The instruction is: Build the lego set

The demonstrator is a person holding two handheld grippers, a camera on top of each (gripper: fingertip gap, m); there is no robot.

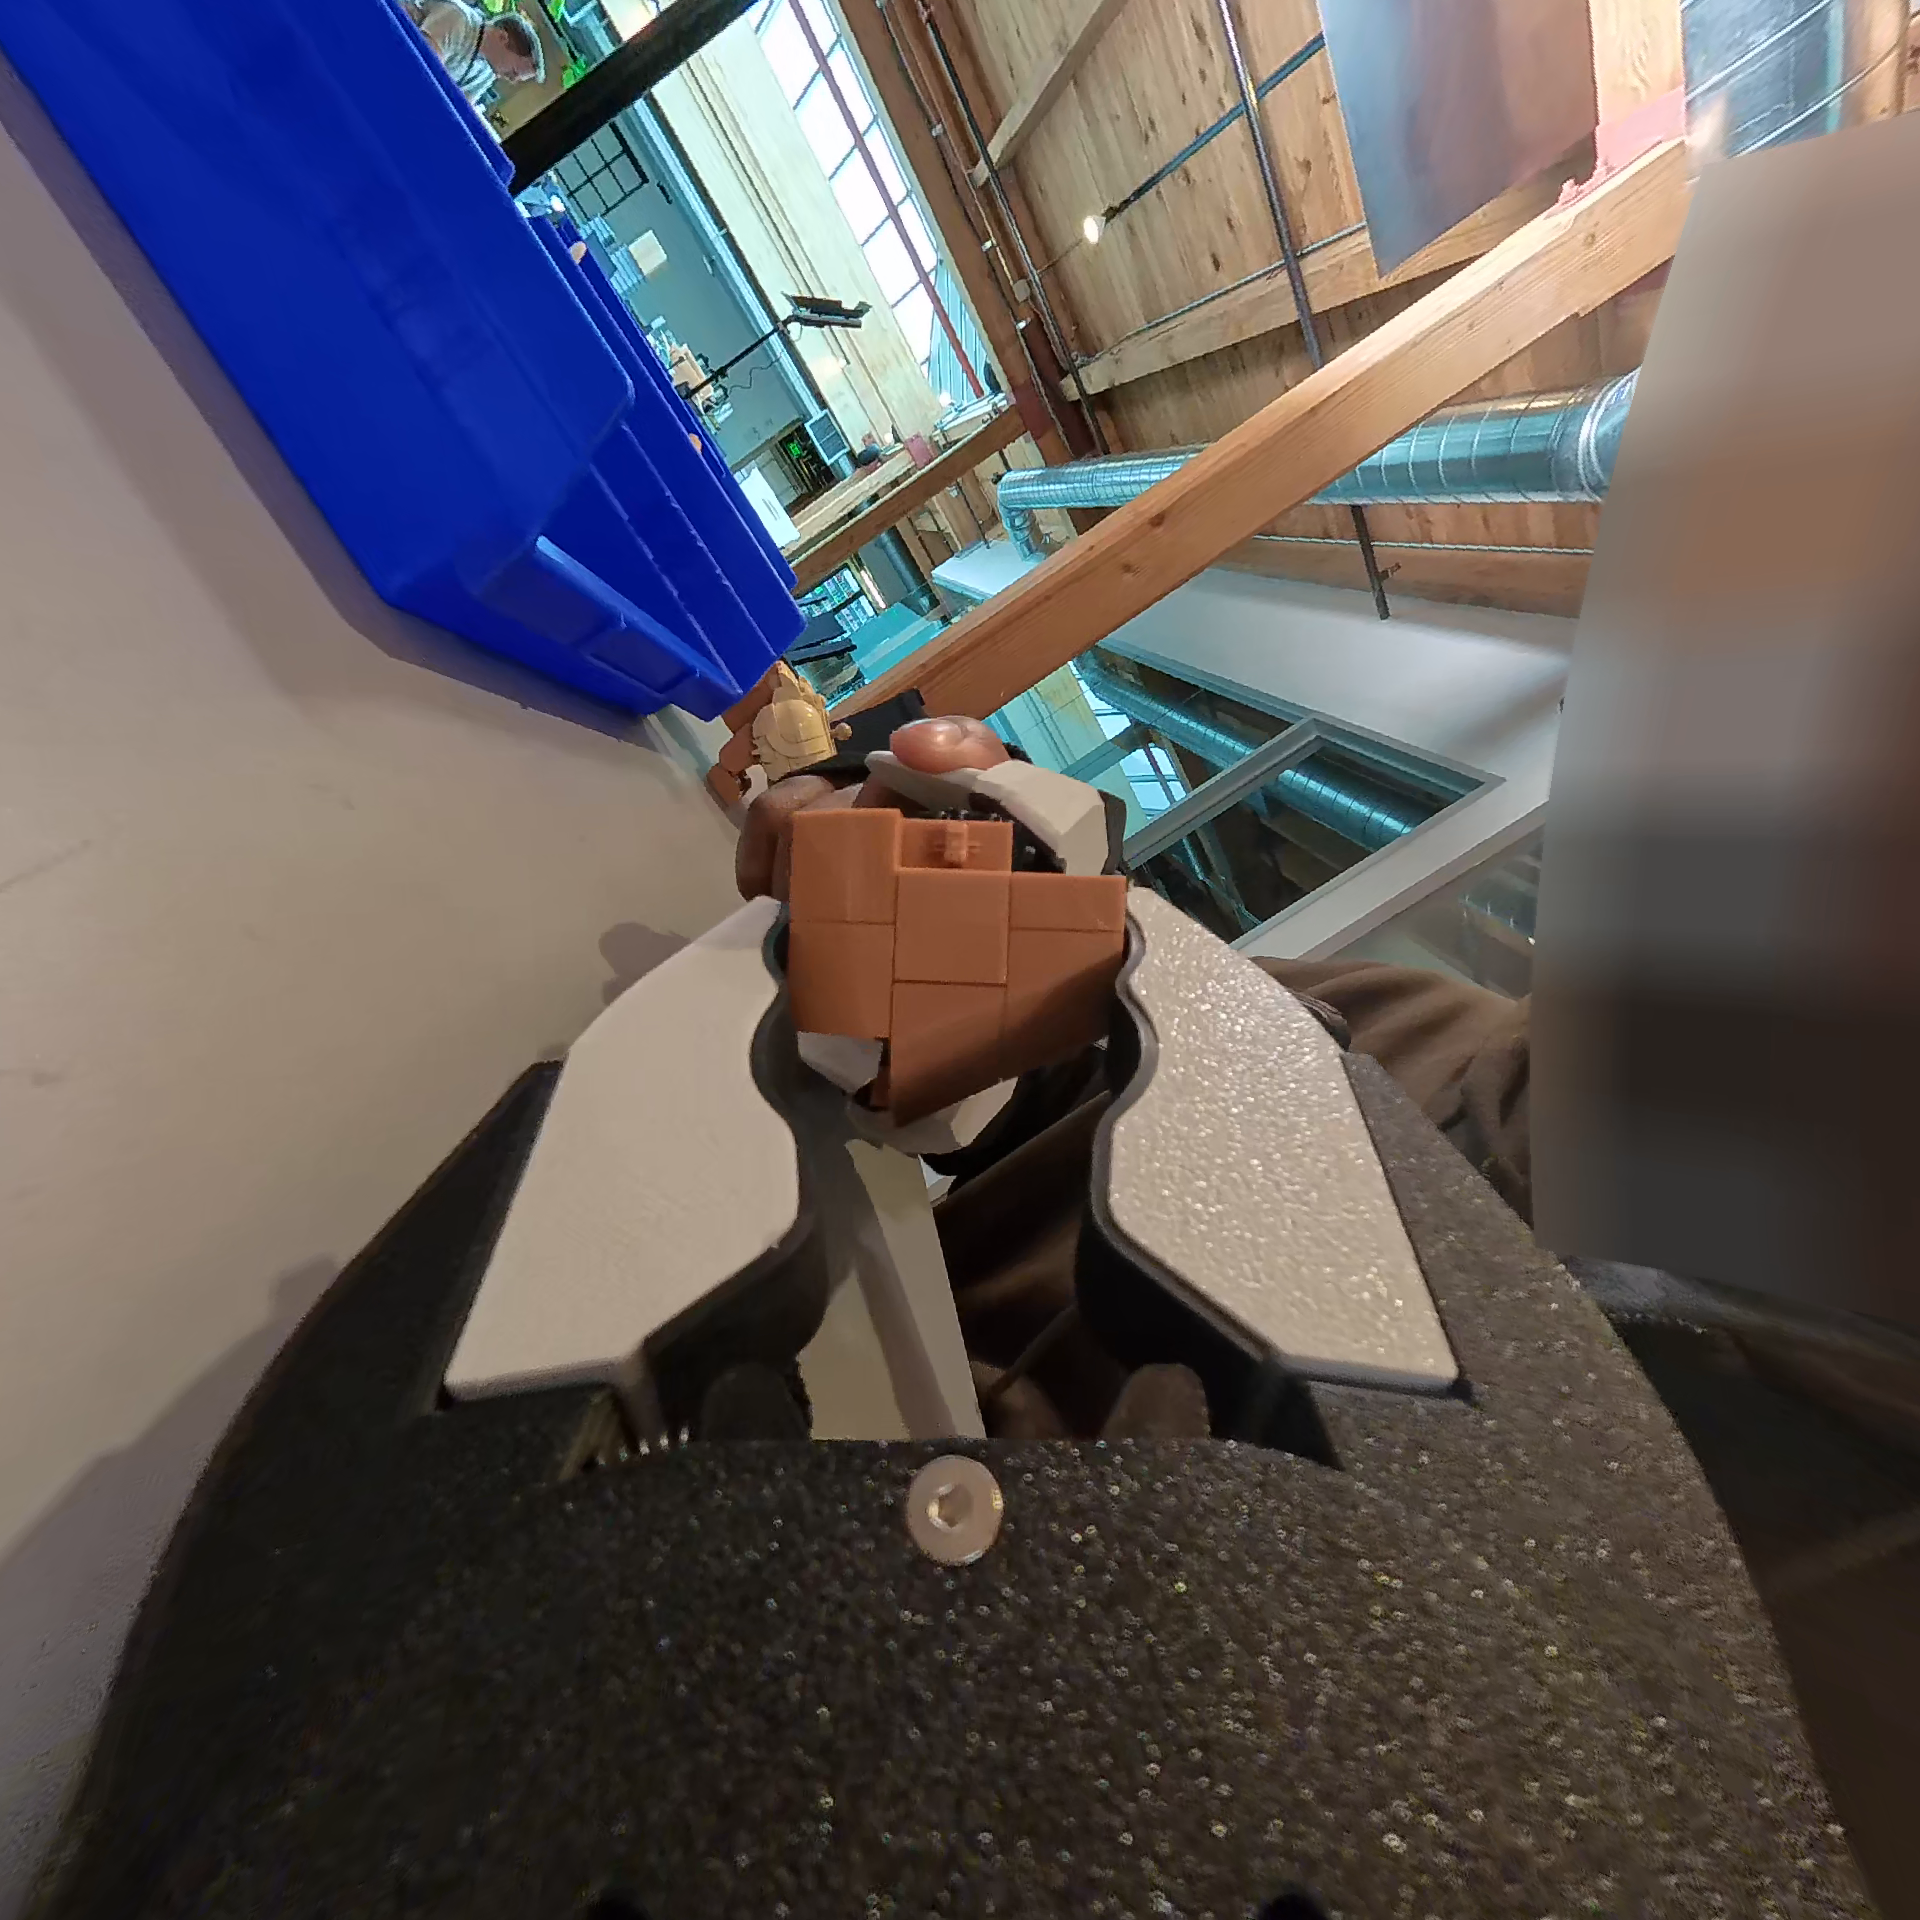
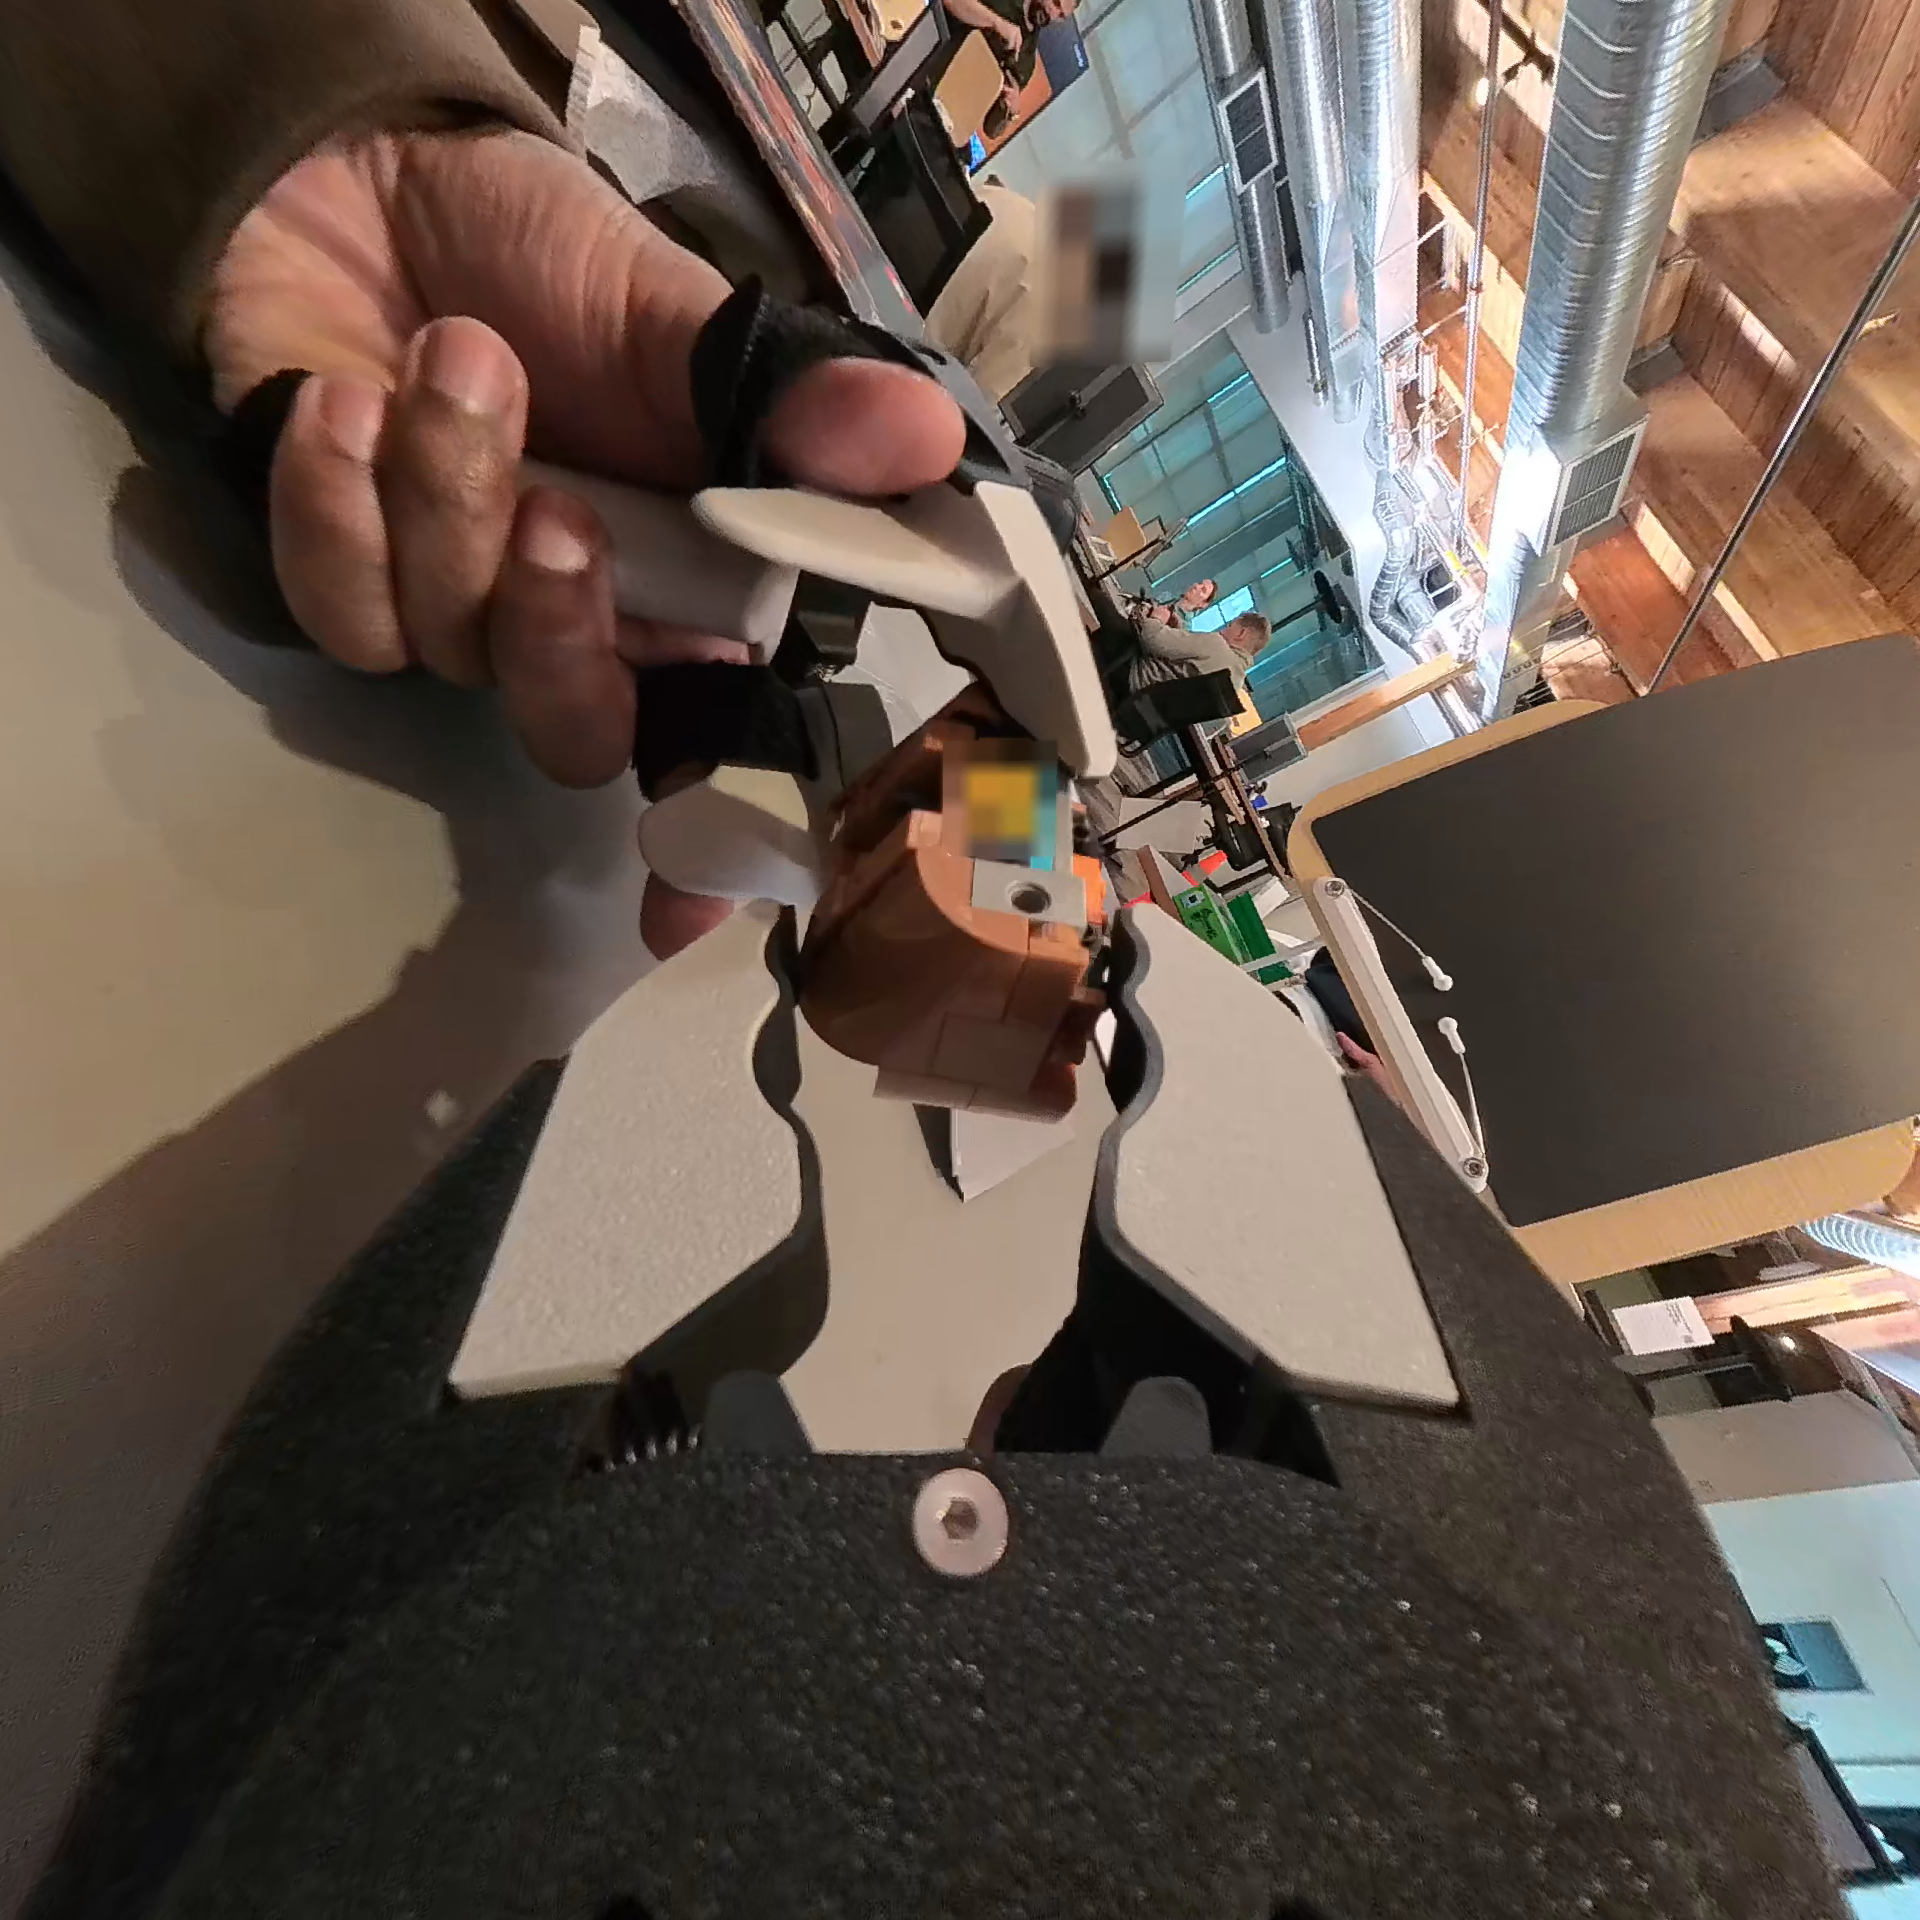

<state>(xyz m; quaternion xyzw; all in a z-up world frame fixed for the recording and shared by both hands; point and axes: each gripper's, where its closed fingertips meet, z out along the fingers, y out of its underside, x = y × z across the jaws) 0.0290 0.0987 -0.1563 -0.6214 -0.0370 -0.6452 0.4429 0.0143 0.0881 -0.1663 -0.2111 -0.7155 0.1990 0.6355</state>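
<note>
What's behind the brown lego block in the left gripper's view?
Behind the brown lego block: the right gripper and a thumb. The block covers how that gripper grips it.

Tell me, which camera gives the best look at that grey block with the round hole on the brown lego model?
The right wrist view. There the grey block faces the camera on the brown lego model, held between both grippers. The left wrist view shows only the model's flat brown side; the grey block is hidden.
</note>
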